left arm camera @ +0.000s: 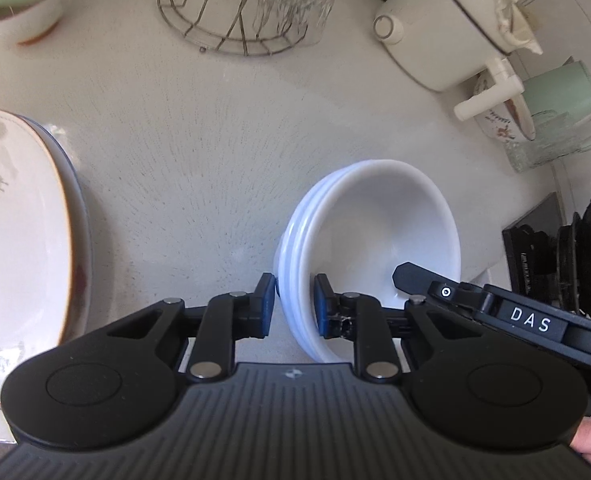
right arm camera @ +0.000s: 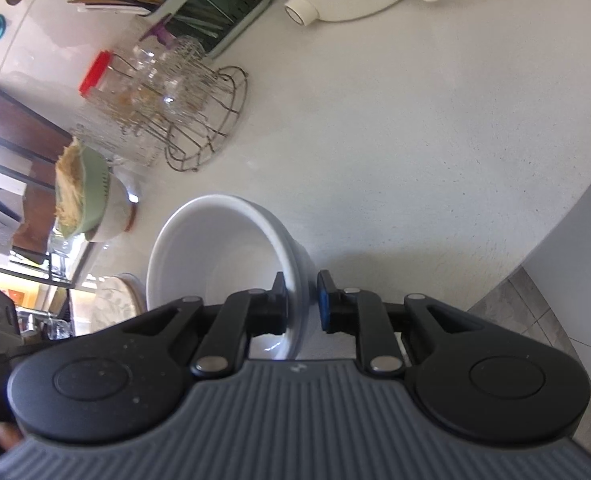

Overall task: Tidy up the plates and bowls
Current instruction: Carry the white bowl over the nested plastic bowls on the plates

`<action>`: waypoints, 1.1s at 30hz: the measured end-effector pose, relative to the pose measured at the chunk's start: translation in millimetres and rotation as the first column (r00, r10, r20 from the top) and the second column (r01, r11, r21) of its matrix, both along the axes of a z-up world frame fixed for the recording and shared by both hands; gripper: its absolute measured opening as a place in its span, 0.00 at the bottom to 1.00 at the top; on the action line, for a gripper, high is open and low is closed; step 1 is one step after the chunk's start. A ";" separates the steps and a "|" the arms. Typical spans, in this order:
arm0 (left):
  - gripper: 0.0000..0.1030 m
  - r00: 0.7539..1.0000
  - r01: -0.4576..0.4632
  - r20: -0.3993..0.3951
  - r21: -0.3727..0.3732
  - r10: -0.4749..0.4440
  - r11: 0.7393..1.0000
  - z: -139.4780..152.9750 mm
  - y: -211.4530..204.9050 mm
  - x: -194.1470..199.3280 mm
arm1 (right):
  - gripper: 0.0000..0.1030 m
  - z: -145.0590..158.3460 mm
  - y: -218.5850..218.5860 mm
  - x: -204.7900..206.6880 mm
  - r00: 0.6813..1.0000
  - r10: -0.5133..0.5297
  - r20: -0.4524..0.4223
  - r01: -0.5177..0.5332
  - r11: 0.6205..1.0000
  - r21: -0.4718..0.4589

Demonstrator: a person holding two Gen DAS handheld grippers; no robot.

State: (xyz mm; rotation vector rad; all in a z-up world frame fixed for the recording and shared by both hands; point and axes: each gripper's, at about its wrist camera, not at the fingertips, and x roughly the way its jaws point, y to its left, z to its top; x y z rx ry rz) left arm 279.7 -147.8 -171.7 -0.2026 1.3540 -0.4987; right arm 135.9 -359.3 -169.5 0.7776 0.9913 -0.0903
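Gripping opposite rims of the stacked white bowls, the left gripper and right gripper hold them above the table, right of the plates; next, probably a level carry.

Pale speckled countertop, carrying several bystander items. A wire rack holds upturned clear glasses; a jar with a red lid stands just beside it. A green-rimmed container is filled with straw-coloured sticks. A green tray holds chopsticks. A white appliance stands at the far edge, a mint green mug near it. Grey floor tiles show beyond the counter edge.
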 end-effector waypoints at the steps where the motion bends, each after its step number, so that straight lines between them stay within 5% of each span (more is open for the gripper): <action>1: 0.24 1.000 0.001 0.006 -0.002 -0.001 1.000 5.5 1.5 0.2 | 0.17 4.0 1.4 -1.1 1.000 -0.002 0.004 0.002 1.000 0.000; 20: 0.24 0.995 -0.030 0.092 -0.073 0.037 0.997 85.7 52.5 0.3 | 0.17 74.5 42.4 -7.5 0.996 -0.007 0.090 0.008 1.000 -0.006; 33: 0.24 0.987 -0.103 0.109 -0.128 0.118 0.986 135.6 131.1 -9.8 | 0.19 121.6 91.6 8.5 0.980 0.088 0.177 -0.089 0.996 -0.002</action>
